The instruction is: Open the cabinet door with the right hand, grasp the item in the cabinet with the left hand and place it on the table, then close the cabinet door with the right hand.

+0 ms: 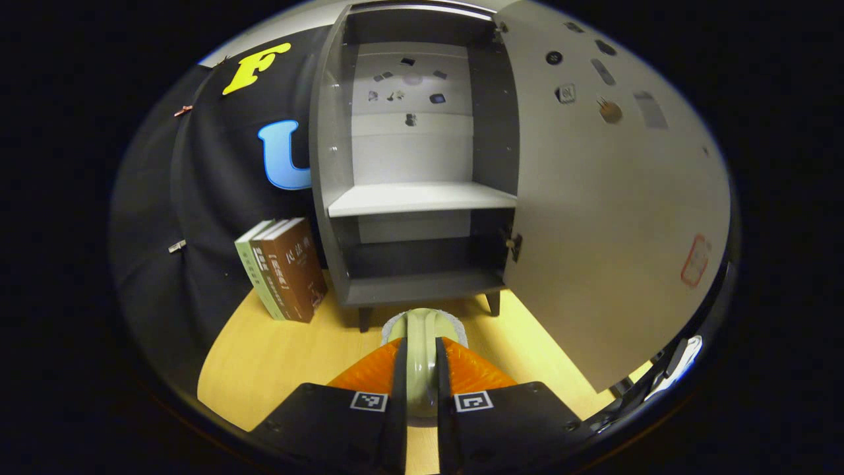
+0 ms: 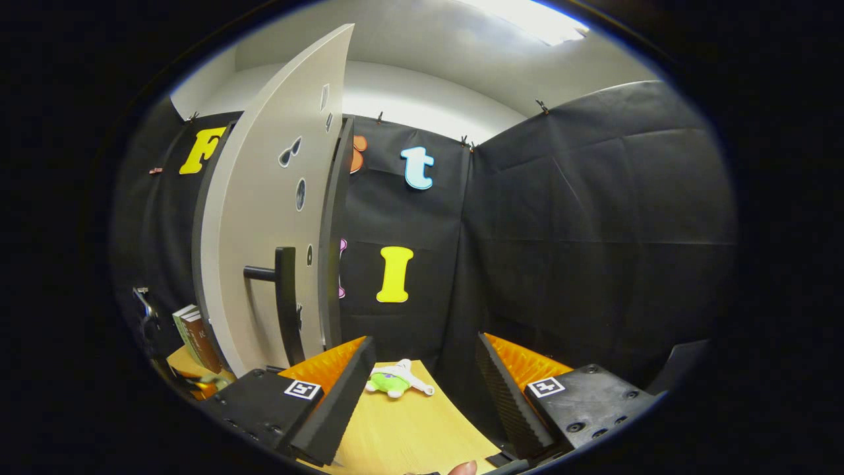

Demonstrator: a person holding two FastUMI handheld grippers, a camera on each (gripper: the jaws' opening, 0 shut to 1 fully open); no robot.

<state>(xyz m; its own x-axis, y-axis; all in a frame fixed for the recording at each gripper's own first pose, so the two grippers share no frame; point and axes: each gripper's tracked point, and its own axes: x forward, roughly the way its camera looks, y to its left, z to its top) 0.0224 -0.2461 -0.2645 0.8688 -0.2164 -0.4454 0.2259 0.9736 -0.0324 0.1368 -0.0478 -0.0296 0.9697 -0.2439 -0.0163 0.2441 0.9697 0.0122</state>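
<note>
- Pinching a pale green, rounded ceramic-looking item (image 1: 421,359) between both fingers, the left gripper (image 1: 420,389) is clamped tight on it; the item's whitish rim rises just past the fingertips, and what kind of object it is cannot be told.
- Below that gripper lies the light yellow wooden table (image 1: 277,356), and whether the held item touches it cannot be told.
- Straight ahead of the left gripper stands the tall dark grey cabinet (image 1: 330,218) on short legs, its pale shelf (image 1: 422,196) and the compartment beneath it bare.
- To the right of the left gripper, the cabinet's pale grey door (image 1: 613,218) is swung wide open, its inner face dotted with small stickers.
- To the left and a little ahead, a row of upright green and brown books (image 1: 283,269) leans beside the cabinet's side wall.
- In the right gripper view, the right gripper (image 2: 422,389) stands with its fingers spread wide apart and nothing between them.
- Just ahead of it, between the fingertips as seen from the camera, a small white and green plush toy (image 2: 395,381) lies flat on the same table (image 2: 409,429).
- Ahead and to the left of the right gripper, the open door (image 2: 264,218) shows its outer face, with a black bar handle (image 2: 285,300) standing upright near the door's edge, apart from the fingers.
- A fingertip (image 2: 463,468) of the person peeks in at the very bottom of that view.
</note>
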